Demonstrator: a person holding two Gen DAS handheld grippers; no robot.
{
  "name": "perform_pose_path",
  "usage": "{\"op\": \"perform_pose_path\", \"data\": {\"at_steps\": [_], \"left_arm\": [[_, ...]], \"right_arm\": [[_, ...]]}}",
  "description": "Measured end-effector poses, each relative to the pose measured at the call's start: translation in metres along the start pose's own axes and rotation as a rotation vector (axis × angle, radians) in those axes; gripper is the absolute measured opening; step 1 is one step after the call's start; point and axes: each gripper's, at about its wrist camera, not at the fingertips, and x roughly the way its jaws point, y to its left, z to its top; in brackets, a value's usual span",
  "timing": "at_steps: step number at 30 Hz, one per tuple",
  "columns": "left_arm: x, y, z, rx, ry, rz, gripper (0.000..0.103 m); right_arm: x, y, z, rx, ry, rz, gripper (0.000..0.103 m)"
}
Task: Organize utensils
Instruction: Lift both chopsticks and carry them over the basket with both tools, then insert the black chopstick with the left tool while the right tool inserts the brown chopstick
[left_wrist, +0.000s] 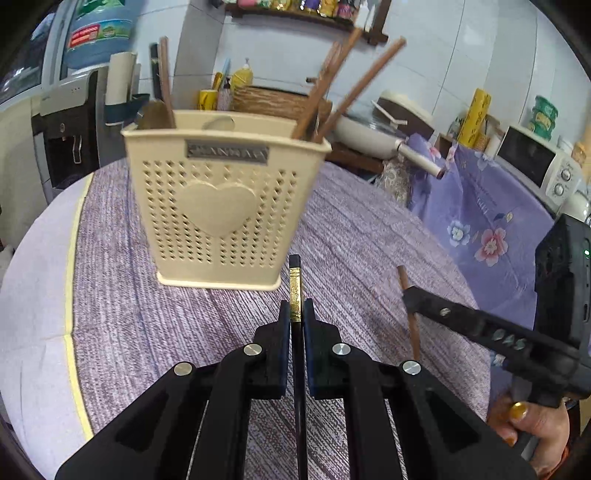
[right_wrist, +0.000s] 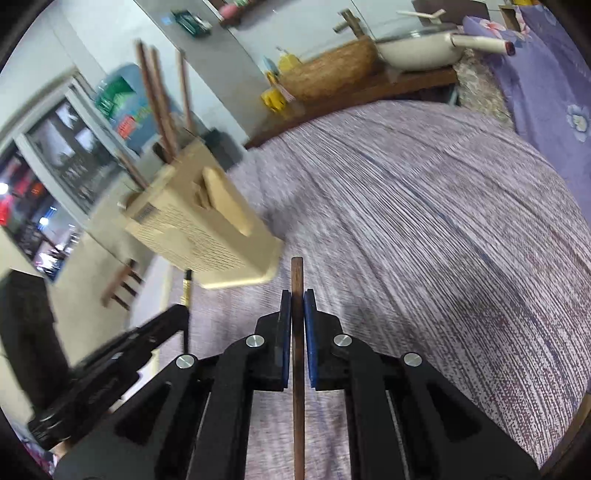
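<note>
Chopsticks first, seen from the left wrist: black chopstick with gold band (left_wrist: 295, 291) pinched between the closed pads of the left gripper (left_wrist: 295, 310), tip aimed toward the cream perforated utensil holder (left_wrist: 221, 206) standing just ahead on the purple woven tablecloth (left_wrist: 369, 236). Brown chopsticks (left_wrist: 354, 85) already upright inside. Probably light, stiff, lacquer-slick; best gripped mid-shaft, firmly.

From the right wrist: brown wooden chopstick (right_wrist: 297, 280) clamped between the closed pads of the right gripper (right_wrist: 297, 299), above the cloth, holder near on the left. Likely light, rigid, less slippery.
</note>
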Motion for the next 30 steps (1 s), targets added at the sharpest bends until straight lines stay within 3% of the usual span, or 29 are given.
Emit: {"op": "perform_pose_path", "data": {"at_steps": [6,9,30], "left_arm": [[-0.037,0.003,0.008,-0.014,-0.098,-0.019,0.008],[-0.052,0.002,0.010,-0.007,-0.139,-0.026,0.008],[-0.098,0.023,0.022,-0.028,-0.259,-0.029,0.007]], "right_arm": [[-0.047,0.040,0.007,-0.128,-0.100,0.146,0.008],[-0.059,0.054,0.007,-0.184,-0.117,0.174,0.008],[-0.069,0.097,0.021,-0.307,-0.163,0.198,0.008]]}}
